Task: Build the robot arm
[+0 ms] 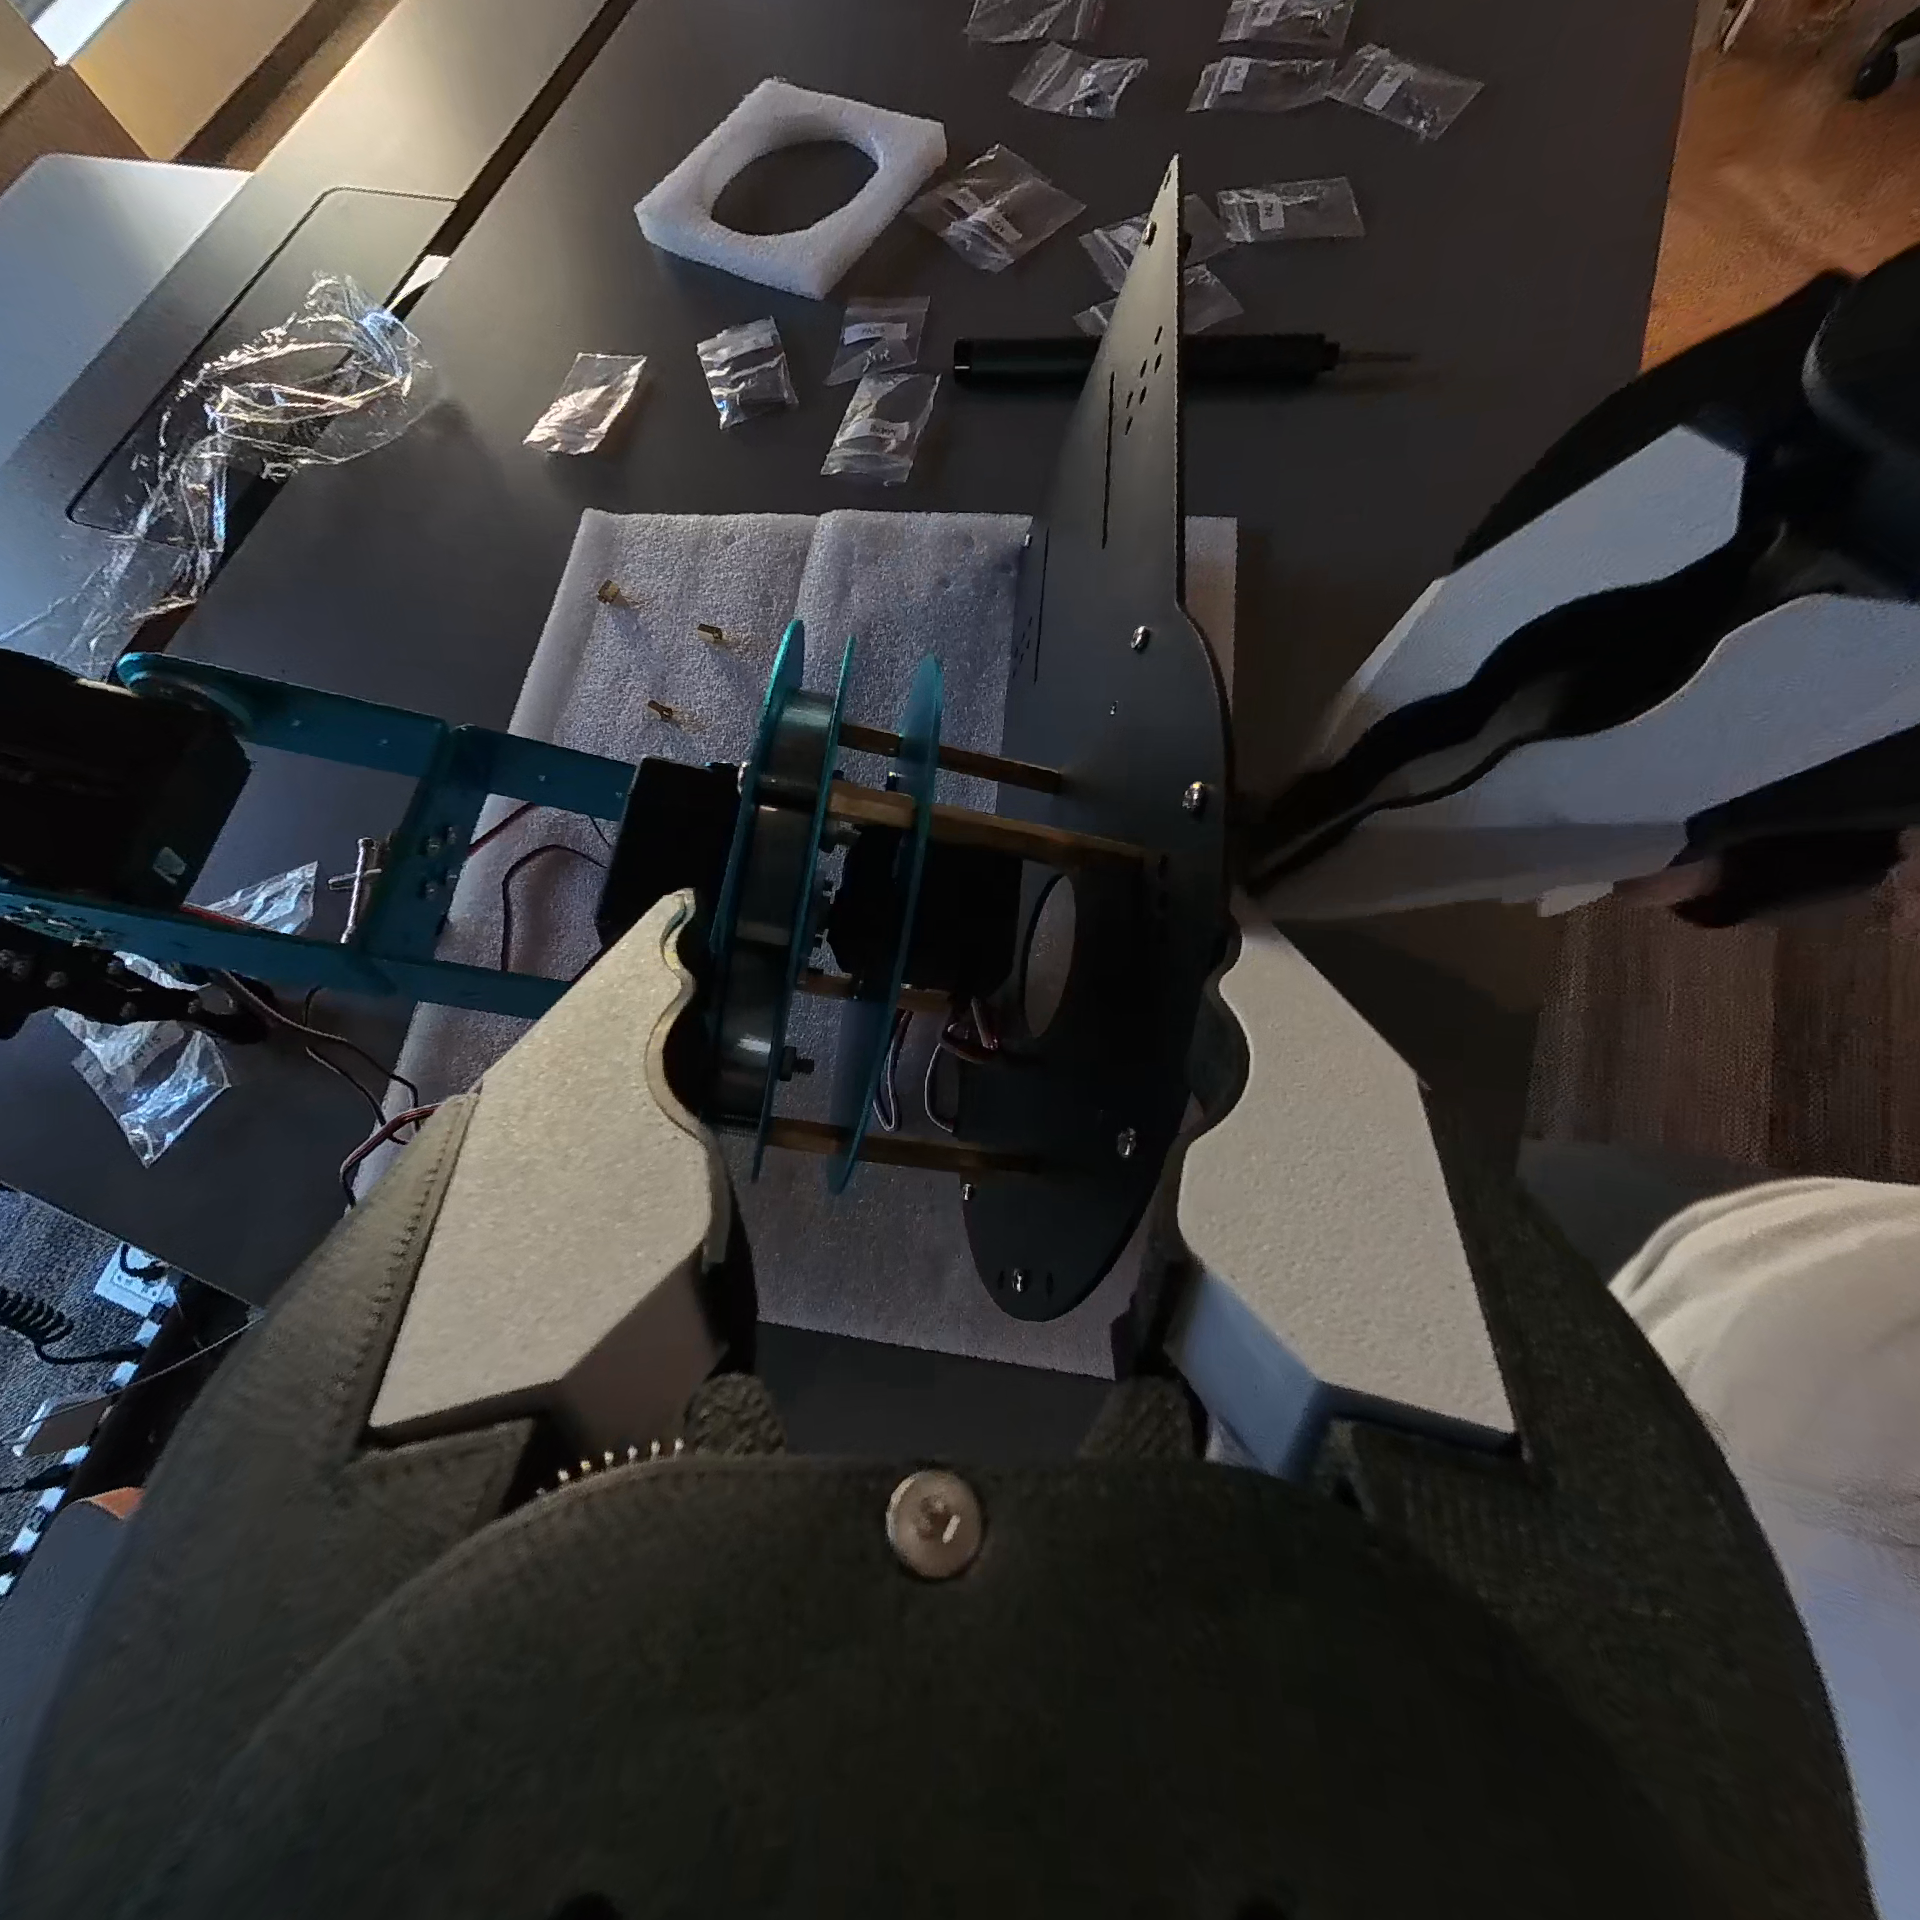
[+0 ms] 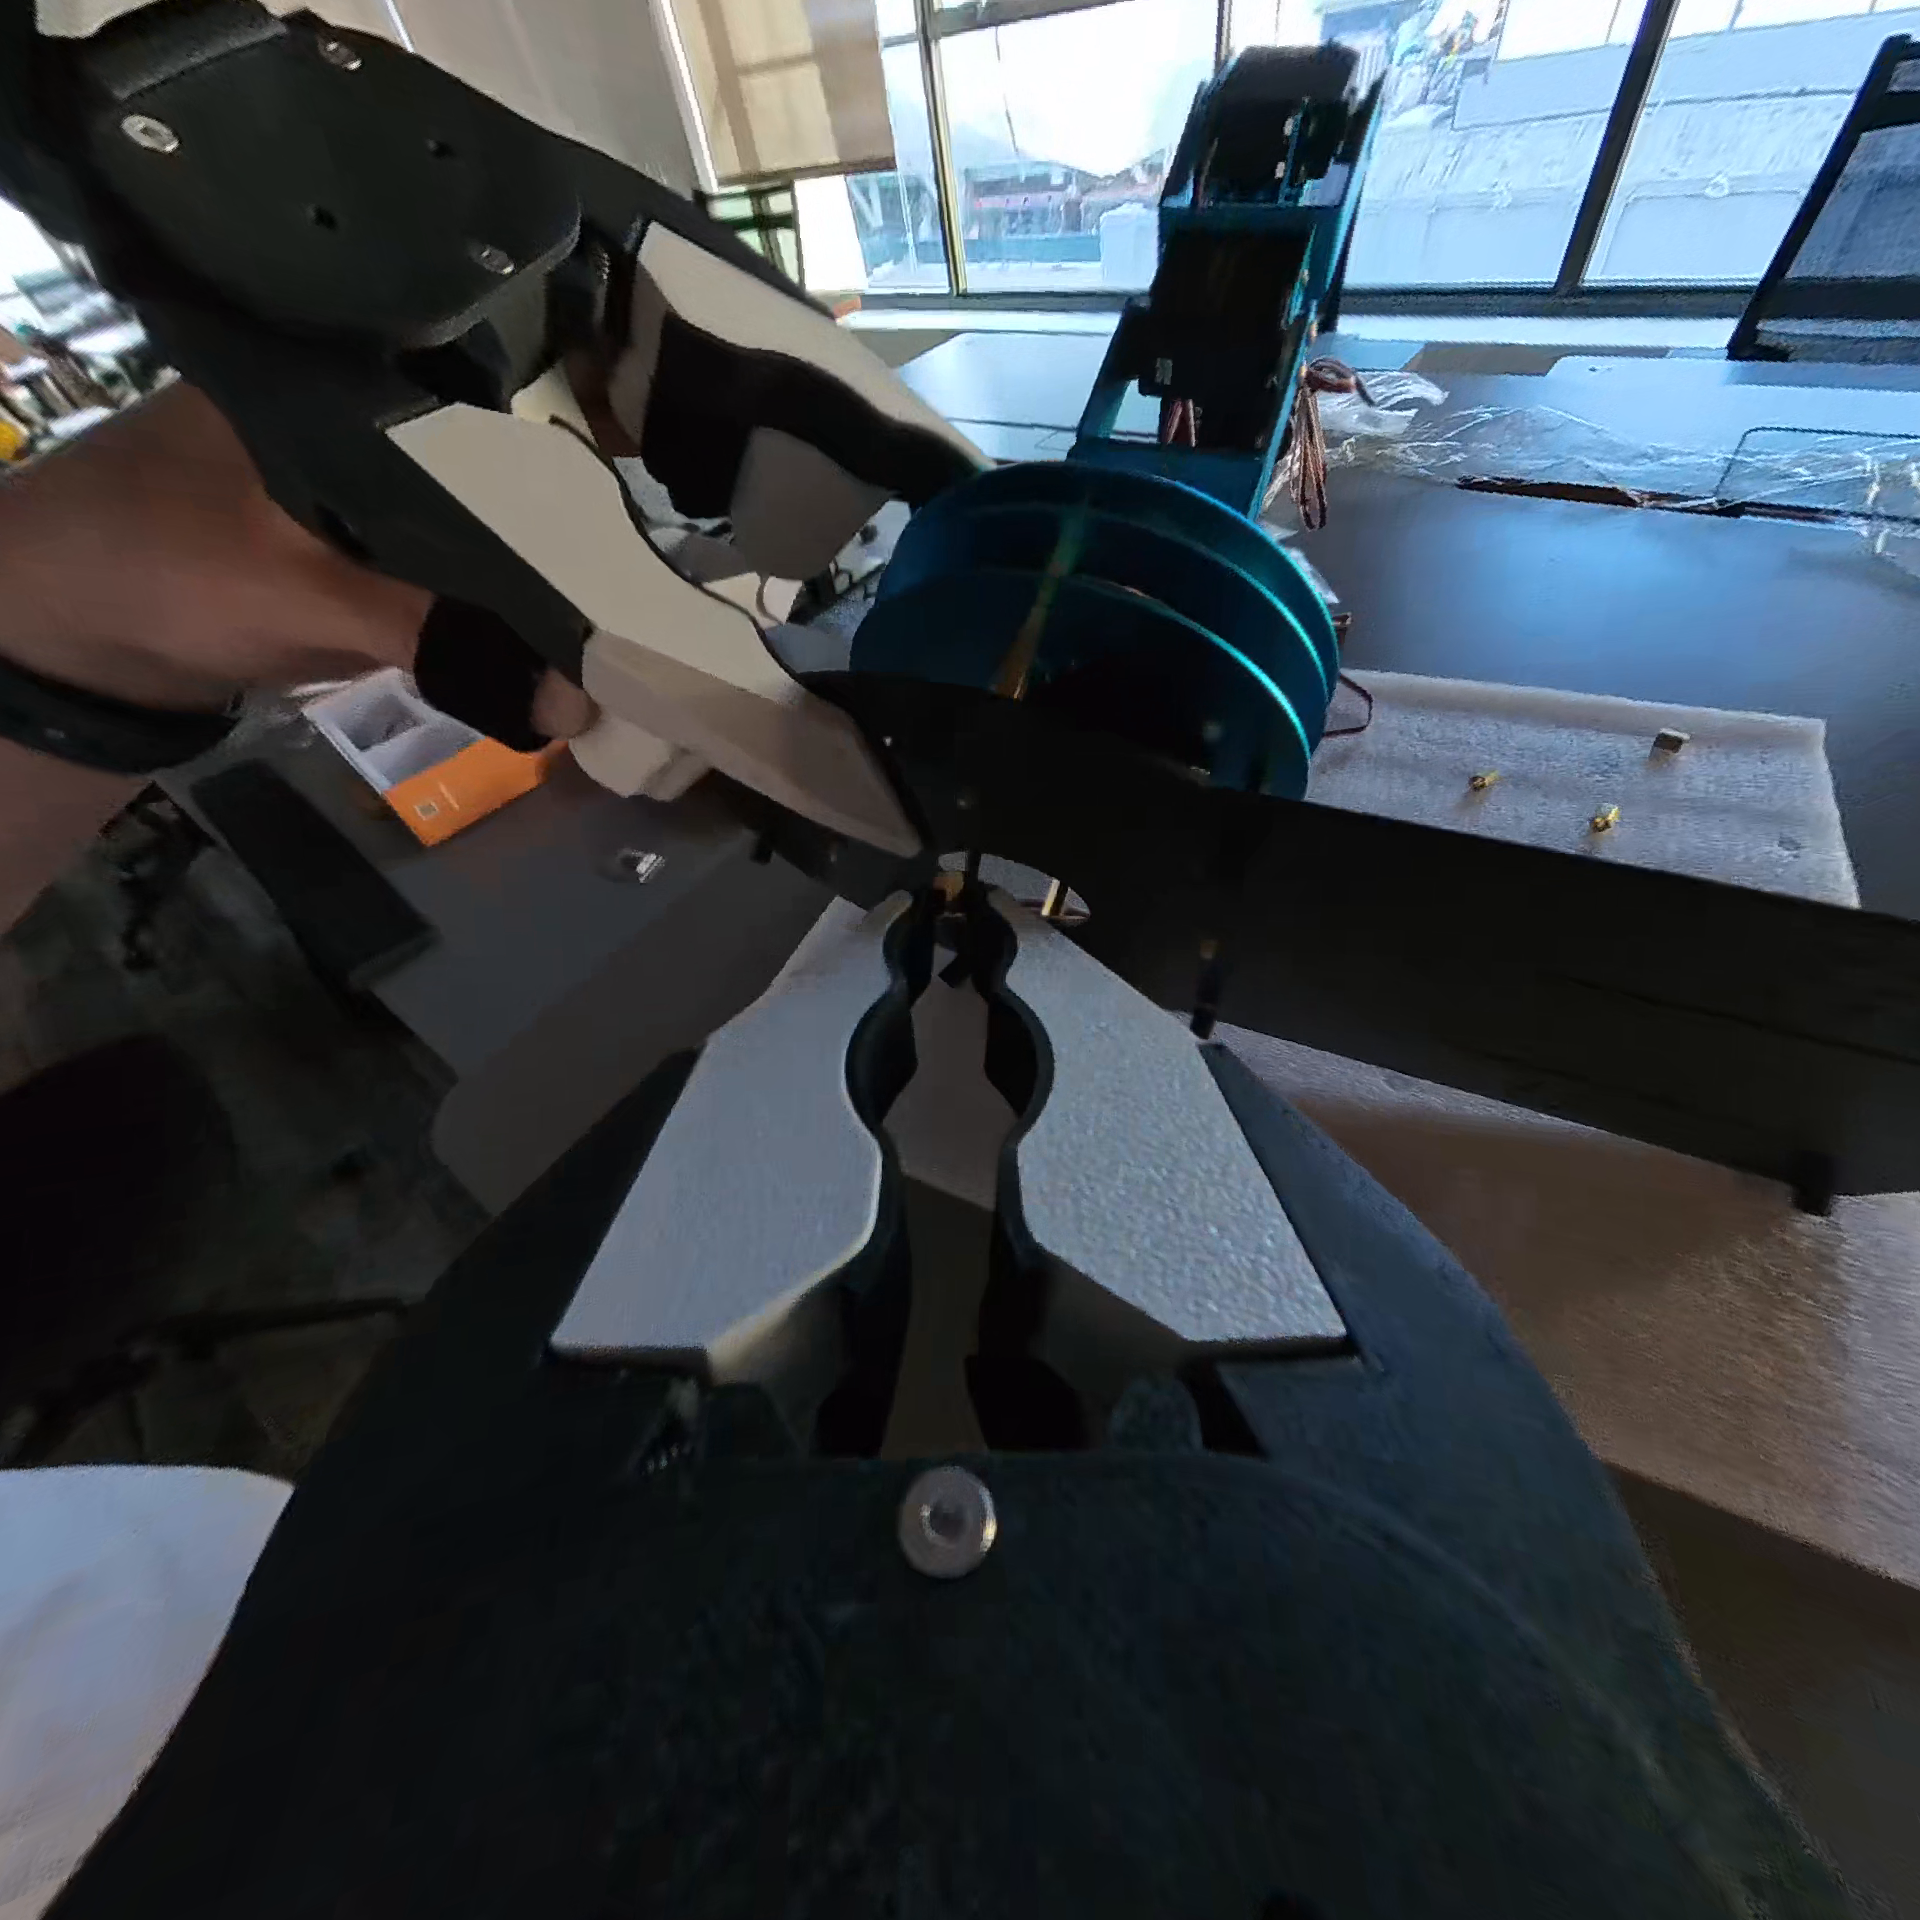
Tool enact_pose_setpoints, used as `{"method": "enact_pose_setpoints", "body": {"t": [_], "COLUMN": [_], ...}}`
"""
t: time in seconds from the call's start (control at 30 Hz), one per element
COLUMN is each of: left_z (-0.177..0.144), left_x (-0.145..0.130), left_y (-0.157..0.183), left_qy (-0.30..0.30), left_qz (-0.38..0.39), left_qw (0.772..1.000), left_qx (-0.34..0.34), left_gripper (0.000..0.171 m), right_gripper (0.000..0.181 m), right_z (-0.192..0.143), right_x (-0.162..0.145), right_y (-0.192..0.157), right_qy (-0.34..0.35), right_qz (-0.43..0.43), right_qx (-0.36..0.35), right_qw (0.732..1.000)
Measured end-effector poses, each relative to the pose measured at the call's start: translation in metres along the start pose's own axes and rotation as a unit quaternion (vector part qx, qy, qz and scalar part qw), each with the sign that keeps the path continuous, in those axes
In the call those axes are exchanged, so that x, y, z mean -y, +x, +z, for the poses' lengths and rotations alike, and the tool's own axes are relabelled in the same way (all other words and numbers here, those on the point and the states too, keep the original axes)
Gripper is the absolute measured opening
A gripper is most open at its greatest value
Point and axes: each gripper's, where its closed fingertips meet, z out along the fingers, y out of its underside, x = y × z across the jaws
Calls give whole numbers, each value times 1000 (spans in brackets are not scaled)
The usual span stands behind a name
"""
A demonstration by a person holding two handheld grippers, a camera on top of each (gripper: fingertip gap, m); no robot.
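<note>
A small robot arm lies tipped on its side over a white foam sheet point(image 1: 675, 582). It has a long black base plate point(image 1: 1132, 582), teal discs point(image 1: 779, 831) on brass posts and a teal arm frame point(image 1: 416, 790). My left gripper point(image 1: 956, 935) is closed across the base, one finger on the outer teal disc and the other on the black plate. My right gripper point(image 2: 945, 914) pinches the edge of the black plate point(image 2: 1455, 935). It also shows in the left wrist view point(image 1: 1252, 883). The left gripper's fingers point(image 2: 727, 727) and a hand show beside the discs point(image 2: 1091, 623).
Three loose brass standoffs point(image 1: 710, 634) lie on the foam. Several small clear parts bags point(image 1: 748, 369), a black screwdriver point(image 1: 1029, 358), a white foam ring point(image 1: 800, 187) and crumpled plastic wrap point(image 1: 291, 384) lie on the dark table point(image 1: 520, 343). An orange and white box point(image 2: 457, 790) stands near the table edge. The black screwdriver point(image 1: 1029, 358) is about equally far from each gripper, around 30 centimetres.
</note>
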Motion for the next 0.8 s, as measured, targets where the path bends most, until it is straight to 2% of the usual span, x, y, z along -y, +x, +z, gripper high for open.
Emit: {"method": "enact_pose_setpoints", "body": {"t": [0.17, 0.27, 0.67, 0.73, 0.8], "left_z": [0, 0, 0, 0, 0], "left_x": [0, 0, 0, 0, -1], "left_y": [0, 0, 1, 1, 1], "left_qy": [6, 10, 11, 7, 3], "left_qz": [-2, -3, -7, -6, -6], "left_qw": [1000, 1000, 1000, 1000, 1000], "left_qx": [-4, -5, -8, -9, -10], "left_gripper": [92, 93, 93, 93, 93], "right_gripper": [4, 4, 4, 4, 4], "right_z": [4, 0, 6, 6, 7], "right_x": [-6, 3, 6, -1, -21], "right_y": [4, 3, 6, 9, 17], "right_qy": [10, 47, 34, 15, -39], "right_qz": [-4, 8, 20, 12, -6], "right_qx": [-32, -22, 9, 2, -16], "right_qw": [999, 999, 999, 1000, 999]}}
